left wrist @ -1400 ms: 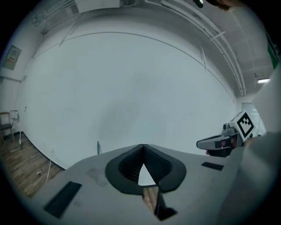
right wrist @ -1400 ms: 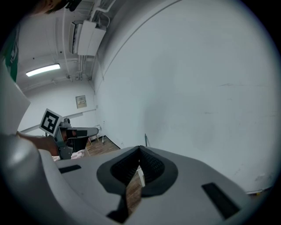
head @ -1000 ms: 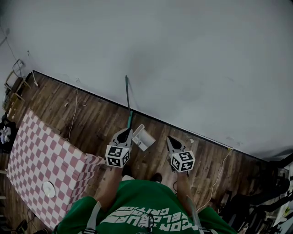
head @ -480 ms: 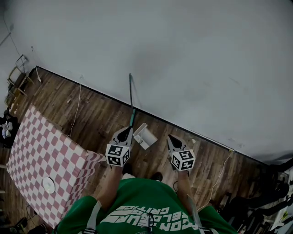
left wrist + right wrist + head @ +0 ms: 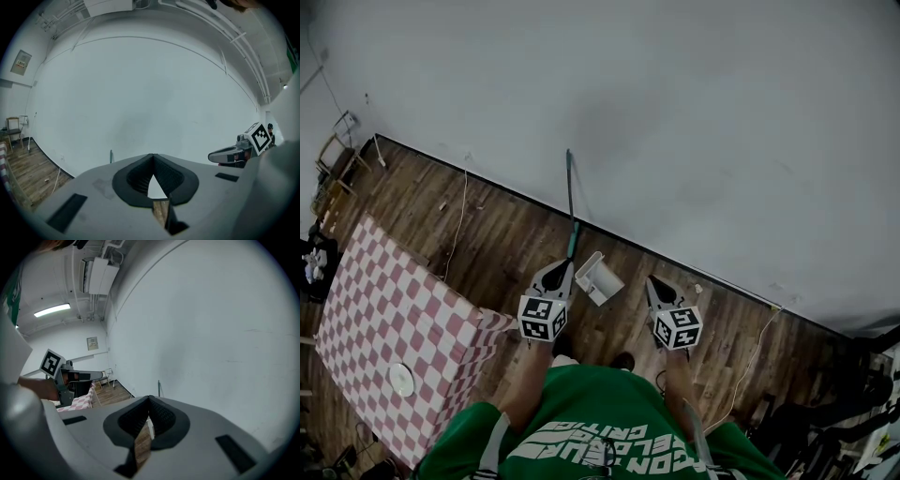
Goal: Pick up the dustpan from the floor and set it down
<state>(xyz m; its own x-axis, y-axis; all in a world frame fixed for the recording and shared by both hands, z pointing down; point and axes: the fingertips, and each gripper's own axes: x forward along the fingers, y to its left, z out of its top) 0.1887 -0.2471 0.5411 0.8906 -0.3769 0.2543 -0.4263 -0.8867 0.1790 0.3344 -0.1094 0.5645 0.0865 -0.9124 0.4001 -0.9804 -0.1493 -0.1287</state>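
Grey left tongs (image 5: 563,270) closed, empty, right tongs (image 5: 652,282) likewise

Dustpan (image 5: 598,278): is standing on the floor (image 5: 506,234) at twelve o'clock, between the left gripper (image 5: 563,268) and the right gripper (image 5: 650,280), its handle (image 5: 570,202) rising along the wall (image 5: 694,112) behind. Table (image 5: 384,319): is sitting at nine o'clock, a disc (image 5: 400,380) lying on it. Chair (image 5: 12,127): is standing at ten o'clock, beside the wall.
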